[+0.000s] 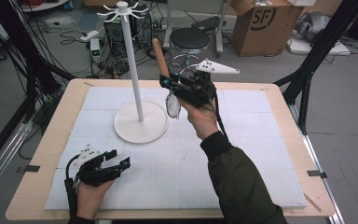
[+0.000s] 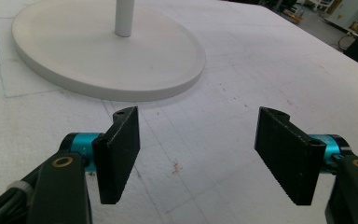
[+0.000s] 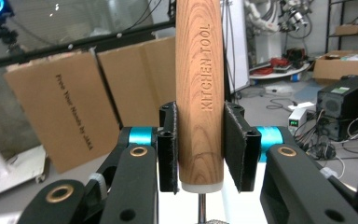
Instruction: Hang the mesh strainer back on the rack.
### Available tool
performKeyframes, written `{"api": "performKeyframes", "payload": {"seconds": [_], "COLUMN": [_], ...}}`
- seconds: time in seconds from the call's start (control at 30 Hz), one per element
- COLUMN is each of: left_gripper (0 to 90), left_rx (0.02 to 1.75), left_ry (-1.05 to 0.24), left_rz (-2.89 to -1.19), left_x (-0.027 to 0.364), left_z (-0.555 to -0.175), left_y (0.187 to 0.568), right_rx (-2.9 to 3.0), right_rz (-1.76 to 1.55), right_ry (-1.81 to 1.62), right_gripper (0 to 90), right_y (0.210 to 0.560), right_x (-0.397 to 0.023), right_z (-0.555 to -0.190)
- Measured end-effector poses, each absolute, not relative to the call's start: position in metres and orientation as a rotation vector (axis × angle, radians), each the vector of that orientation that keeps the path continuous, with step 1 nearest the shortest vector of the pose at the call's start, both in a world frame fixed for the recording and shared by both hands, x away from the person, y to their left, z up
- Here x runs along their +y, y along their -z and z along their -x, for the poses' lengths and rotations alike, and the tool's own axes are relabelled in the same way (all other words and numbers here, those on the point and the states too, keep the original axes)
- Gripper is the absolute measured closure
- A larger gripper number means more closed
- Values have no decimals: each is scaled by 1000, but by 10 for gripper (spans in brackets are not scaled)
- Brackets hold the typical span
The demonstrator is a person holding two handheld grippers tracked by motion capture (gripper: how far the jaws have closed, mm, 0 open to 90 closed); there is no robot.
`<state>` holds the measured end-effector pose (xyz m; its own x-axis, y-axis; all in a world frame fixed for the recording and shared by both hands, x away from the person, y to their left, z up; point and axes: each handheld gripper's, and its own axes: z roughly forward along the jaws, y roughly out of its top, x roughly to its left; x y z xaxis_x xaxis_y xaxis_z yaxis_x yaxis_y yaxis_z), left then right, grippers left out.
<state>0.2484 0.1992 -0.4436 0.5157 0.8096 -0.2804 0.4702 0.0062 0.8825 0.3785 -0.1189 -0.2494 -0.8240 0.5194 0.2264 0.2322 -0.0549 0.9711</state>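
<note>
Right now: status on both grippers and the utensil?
Right gripper shut on wooden-handled utensil, raised near white stand. Left gripper open, empty. Nothing blocking.

The left gripper [image 1: 121,163] rested low at the near left with its fingers [image 2: 119,154] spread wide apart, while the right gripper [image 1: 168,84], raised farther forward, had its fingers [image 3: 235,147] clamped.
</note>
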Motion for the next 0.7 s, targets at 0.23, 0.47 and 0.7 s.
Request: {"api": "performKeyframes", "payload": {"seconds": [0.23, 0.47, 0.7], "left_gripper": [313, 313, 314], "left_rx": [1110, 1110, 1098], "left_ry": [-378, -379, -374], "left_rz": [-1637, -1634, -1639], "left_x": [199, 198, 197], "left_z": [-249, -249, -249], "left_y": [443, 443, 442], "right_rx": [1947, 1901, 1923], "right_rz": [-798, -800, -791], "right_ry": [-2077, -2160, -2152], "right_gripper": [689, 689, 689], "right_y": [231, 220, 217], "right_x": [-106, -100, -92], "right_z": [-391, -397, -401]}}
